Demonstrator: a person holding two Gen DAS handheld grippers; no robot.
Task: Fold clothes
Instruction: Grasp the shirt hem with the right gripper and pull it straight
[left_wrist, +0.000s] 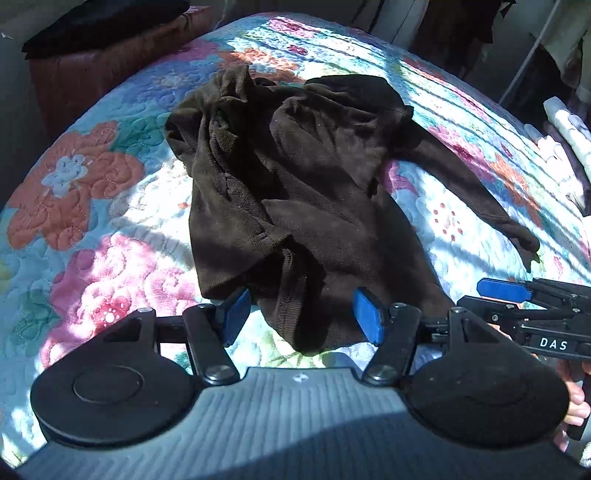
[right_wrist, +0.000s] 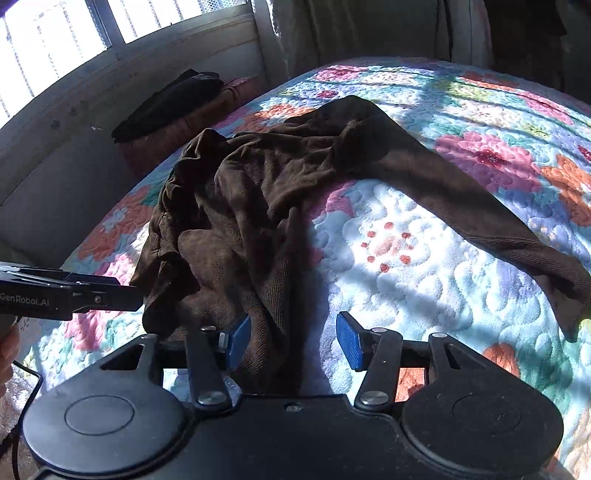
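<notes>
With both our left gripper (left_wrist: 301, 315) and right gripper (right_wrist: 293, 339) spread wide and empty, we judge the crumpled brown sweater (left_wrist: 295, 177) on the floral quilt (left_wrist: 92, 229) soft, light and floppy, best pinched at its near hem.

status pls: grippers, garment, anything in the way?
Left gripper and right gripper: jaws open, empty, at near hem. Brown sweater crumpled on floral quilt, one sleeve splayed. Nothing in the way.

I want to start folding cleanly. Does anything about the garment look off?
Yes. The dark brown long-sleeved top lies crumpled on the floral quilt, its body bunched and twisted, with only one sleeve stretched out flat. Both grippers, left and right, are open.
</notes>
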